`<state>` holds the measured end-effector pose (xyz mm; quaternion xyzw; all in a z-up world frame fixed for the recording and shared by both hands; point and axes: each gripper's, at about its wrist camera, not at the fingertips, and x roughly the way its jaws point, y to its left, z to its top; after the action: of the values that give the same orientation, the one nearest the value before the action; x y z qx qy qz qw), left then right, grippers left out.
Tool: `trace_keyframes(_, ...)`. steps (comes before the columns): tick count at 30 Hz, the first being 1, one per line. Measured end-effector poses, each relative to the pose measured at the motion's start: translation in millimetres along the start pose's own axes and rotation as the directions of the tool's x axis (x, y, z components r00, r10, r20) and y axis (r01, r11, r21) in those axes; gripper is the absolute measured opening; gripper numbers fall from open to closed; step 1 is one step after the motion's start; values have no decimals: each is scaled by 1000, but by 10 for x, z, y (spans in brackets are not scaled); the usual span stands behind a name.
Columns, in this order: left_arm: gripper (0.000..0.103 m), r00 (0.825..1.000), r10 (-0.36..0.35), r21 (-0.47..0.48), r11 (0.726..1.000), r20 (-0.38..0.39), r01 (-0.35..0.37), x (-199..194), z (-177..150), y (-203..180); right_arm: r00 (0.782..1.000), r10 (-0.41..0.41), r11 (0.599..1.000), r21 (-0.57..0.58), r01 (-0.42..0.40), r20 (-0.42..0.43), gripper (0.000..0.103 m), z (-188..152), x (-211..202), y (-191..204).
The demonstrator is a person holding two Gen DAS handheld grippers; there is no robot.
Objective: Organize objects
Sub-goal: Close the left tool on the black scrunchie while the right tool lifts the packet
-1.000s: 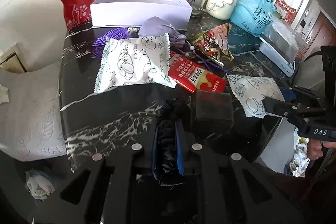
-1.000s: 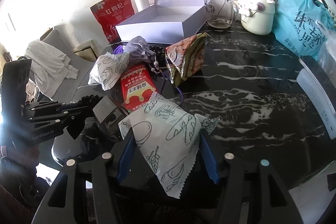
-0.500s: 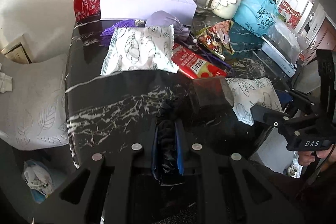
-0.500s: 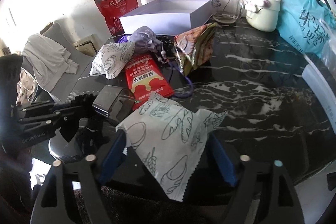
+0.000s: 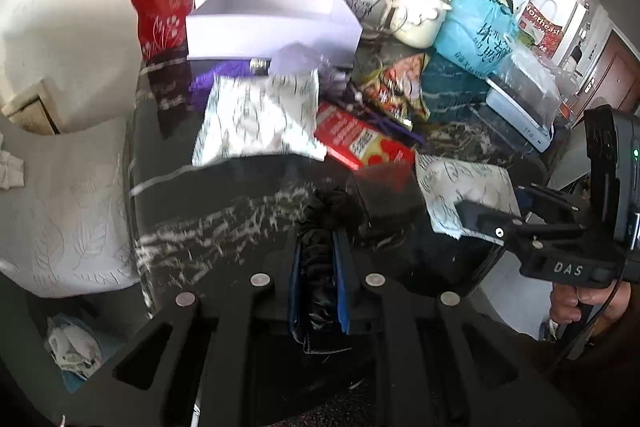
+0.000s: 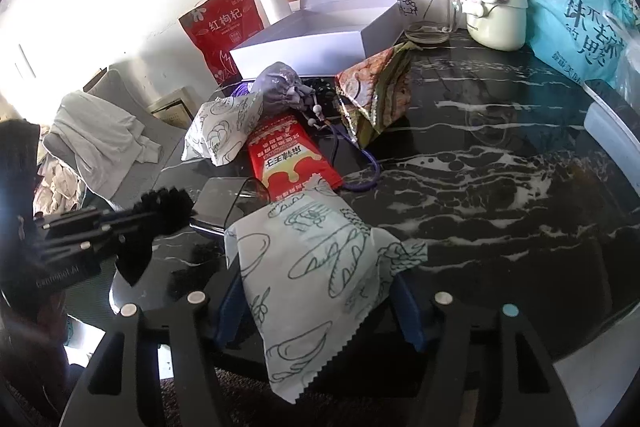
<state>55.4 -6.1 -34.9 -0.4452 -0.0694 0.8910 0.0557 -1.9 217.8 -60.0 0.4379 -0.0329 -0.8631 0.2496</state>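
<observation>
Since it is soft, crumpled and light, the black scrunchie (image 5: 320, 223) sits clamped in the left claw (image 5: 318, 259) above the marble surface (image 5: 224, 211); beyond, the white box (image 5: 272, 27) stands open, its contents hidden.

From the right wrist, the right claw (image 6: 316, 303) has just been closing around a puffy bread packet (image 6: 316, 267), light and crushable, best gripped mid-body; pad contact I cannot tell.

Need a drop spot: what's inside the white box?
The white box stands open, lid up. Only its far inner wall shows, bare; its near wall hides the floor, so contents cannot be seen.
</observation>
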Motion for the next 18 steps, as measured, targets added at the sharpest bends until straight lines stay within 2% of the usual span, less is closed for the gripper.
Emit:
trace_keyframes(9,14,1000,-9,48,999,27,8,-113,389,-64,999,-21,998,-65,24,41,64,267,-272,87)
trace_keyframes(18,14,999,-6,71,997,37,3,-79,709,-59,997,-10,994,-110,17,70,64,600,-393,124)
